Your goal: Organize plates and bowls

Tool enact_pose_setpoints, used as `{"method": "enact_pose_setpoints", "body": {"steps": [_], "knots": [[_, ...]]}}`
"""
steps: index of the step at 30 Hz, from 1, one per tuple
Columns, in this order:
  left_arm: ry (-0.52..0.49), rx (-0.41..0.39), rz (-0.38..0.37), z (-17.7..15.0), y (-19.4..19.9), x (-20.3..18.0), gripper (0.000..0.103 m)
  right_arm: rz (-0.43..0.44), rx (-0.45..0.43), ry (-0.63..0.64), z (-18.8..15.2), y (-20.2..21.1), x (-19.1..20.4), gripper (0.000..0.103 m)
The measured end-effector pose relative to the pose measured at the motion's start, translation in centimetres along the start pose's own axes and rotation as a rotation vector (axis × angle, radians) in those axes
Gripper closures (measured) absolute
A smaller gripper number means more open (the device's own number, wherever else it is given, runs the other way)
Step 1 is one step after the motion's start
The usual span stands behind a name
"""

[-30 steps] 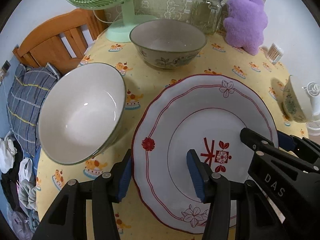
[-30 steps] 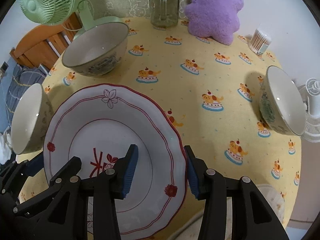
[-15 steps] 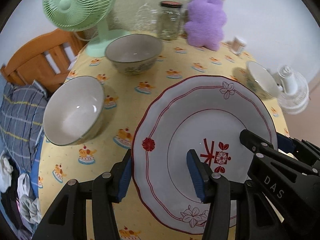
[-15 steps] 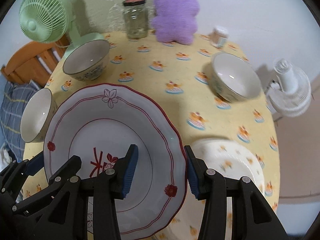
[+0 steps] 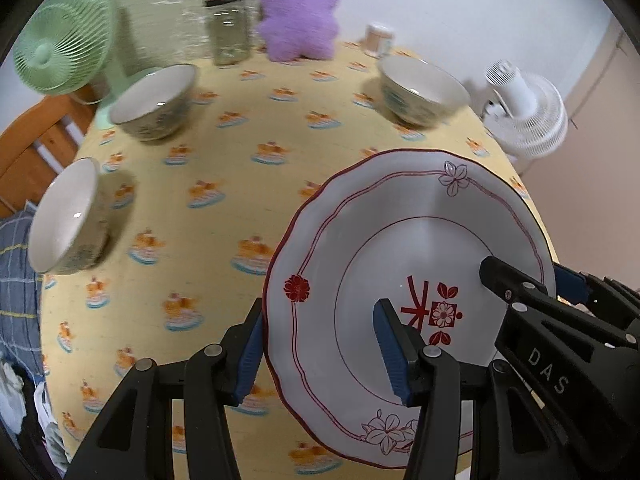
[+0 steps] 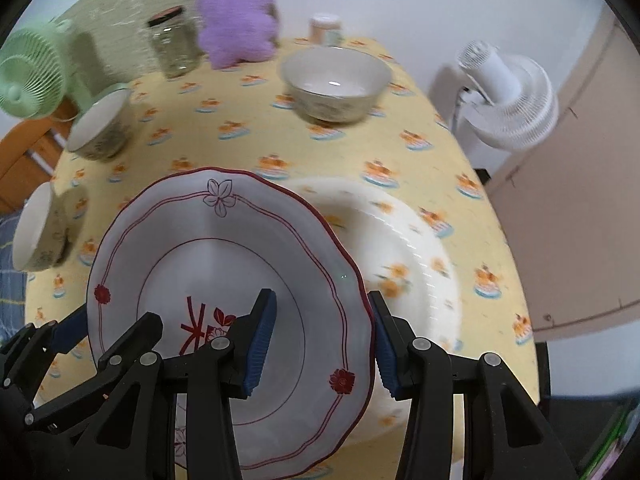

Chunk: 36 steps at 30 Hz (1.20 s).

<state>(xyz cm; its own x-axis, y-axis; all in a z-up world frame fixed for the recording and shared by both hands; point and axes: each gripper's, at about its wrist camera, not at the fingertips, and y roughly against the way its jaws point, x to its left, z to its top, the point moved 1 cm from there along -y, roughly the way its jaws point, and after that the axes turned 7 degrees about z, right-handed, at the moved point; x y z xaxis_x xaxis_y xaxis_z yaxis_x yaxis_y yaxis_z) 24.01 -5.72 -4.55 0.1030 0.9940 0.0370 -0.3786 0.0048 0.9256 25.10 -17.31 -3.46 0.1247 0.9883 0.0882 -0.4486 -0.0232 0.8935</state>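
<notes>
The left tongs (image 5: 318, 346) pinch the left rim of the red-trimmed plate (image 5: 404, 248), 1 blue pad under the edge and 1 on its face; the right tongs (image 6: 322, 336) pinch the opposite rim the same way. The plate is empty and sits tilted above the desk (image 5: 240, 152), partly over a cream plate with orange flowers (image 6: 404, 240), most of which it hides. Farther off stand 3 empty bowls: the left bowl (image 5: 66, 216) at the desk edge, the back-left bowl (image 5: 154, 100), and the back-right bowl (image 6: 334, 80). Beyond are a blurred glass jar (image 5: 230, 30), its contents unclear, and a purple plush toy (image 5: 300, 12).
</notes>
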Motion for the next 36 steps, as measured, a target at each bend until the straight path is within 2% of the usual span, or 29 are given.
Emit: {"method": "enact_pose_setpoints", "body": {"steps": [8,14,20,31,36], "knots": [[-0.027,0.035,0.012,0.2,-1.5,-5.4,0.05,-0.009,0.033,-0.018,-0.1,-1.3,-5.2,0.053],[-0.017,0.046,0.056,0.7,-2.5,-7.7,0.05,0.006,0.048,0.014,1.0,-2.4,-7.2,0.053],[0.026,0.066,0.085,1.3,-3.3,-8.2,0.049,0.036,0.068,0.055,2.0,-3.4,-7.8,0.053],[0.067,0.05,0.152,1.2,-3.3,-8.6,0.045,0.095,0.075,0.101,2.0,-3.6,-8.4,0.053],[0.07,0.056,0.191,1.3,-3.3,-9.0,0.045,0.066,0.073,0.086,1.2,-2.5,-9.4,0.053]]}}
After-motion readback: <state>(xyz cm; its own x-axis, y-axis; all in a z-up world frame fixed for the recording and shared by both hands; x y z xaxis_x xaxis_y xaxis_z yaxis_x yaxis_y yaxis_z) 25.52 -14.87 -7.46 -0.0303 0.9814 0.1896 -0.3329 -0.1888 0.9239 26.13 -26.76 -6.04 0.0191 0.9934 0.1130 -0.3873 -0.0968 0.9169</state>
